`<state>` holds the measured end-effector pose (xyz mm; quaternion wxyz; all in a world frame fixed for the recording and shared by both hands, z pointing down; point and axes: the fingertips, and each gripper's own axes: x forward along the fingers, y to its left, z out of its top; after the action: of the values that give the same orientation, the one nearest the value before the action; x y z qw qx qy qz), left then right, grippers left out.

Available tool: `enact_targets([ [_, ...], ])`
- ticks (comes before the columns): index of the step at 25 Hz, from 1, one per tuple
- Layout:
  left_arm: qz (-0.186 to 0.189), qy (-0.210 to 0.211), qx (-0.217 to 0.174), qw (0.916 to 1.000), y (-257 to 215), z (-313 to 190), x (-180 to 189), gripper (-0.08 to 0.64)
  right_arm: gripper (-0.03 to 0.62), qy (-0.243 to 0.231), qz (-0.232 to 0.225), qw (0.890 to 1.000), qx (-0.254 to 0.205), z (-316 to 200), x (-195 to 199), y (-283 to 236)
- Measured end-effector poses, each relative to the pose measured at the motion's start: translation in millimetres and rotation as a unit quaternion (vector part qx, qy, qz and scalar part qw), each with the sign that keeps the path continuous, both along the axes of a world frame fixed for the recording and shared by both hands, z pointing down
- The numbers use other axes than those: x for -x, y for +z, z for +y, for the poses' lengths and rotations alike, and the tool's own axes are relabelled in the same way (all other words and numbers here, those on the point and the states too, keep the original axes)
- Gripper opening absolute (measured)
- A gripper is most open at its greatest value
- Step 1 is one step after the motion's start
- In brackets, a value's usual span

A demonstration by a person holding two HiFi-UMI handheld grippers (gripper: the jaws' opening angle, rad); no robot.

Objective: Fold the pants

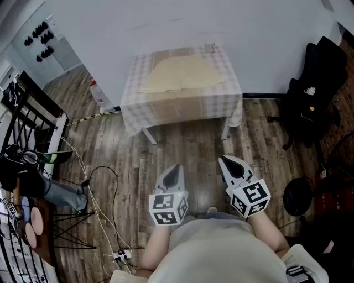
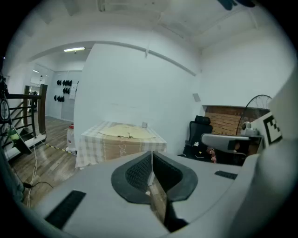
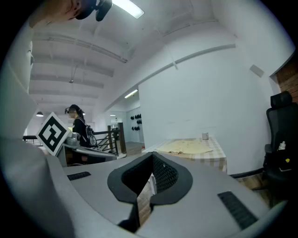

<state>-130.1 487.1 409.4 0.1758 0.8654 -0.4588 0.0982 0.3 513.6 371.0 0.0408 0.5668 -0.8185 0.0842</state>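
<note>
Left gripper (image 2: 152, 169): fingers closed together, nothing between them. Right gripper (image 3: 151, 179): fingers likewise together and empty. Both are held low and near level in front of the person. This is judged a carrying posture, since the work is out of reach. The pants (image 1: 180, 74) lie spread flat on the checked worktop (image 1: 182, 110) at 12 o'clock, well apart from both grippers across the wooden floor (image 1: 193, 160). Folding has not begun, and an approach is needed first.

Soft, even light from ceiling strip lamps (image 3: 128, 8); gripper views bulge, corners black.
</note>
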Motion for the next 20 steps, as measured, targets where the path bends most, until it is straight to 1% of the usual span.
enact_targets([
  [4, 0.003, -0.005, -0.003, 1.0000, -3.0, 1.1, 6.3, 0.009, 0.000, -0.006, 0.004, 1.000, -0.003, 2.5, 7.2, -1.6],
  [7, 0.008, -0.007, 0.003, 0.9999, -0.1, 3.4, 6.6, 0.009, 0.000, -0.010, -0.002, 1.000, -0.004, 3.9, 7.5, -1.4],
  [14, 0.012, -0.009, 0.010, 0.9998, 5.8, 7.0, -5.3, 0.009, 0.000, -0.011, -0.007, 1.000, -0.001, 9.7, -7.0, 1.7],
  [16, 0.013, -0.009, 0.011, 0.9998, 7.0, 7.9, -12.2, 0.009, 0.000, -0.010, -0.018, 1.000, 0.002, 11.4, -13.4, 2.0],
  [19, 0.016, -0.010, 0.011, 0.9998, 6.1, 8.7, -24.1, 0.009, 0.000, -0.011, -0.049, 0.999, 0.001, 12.5, -25.2, -3.0],
  [20, 0.017, -0.010, 0.010, 0.9998, 5.0, 9.1, -28.4, 0.009, 0.000, -0.011, -0.051, 0.999, 0.001, 12.3, -29.4, -4.7],
])
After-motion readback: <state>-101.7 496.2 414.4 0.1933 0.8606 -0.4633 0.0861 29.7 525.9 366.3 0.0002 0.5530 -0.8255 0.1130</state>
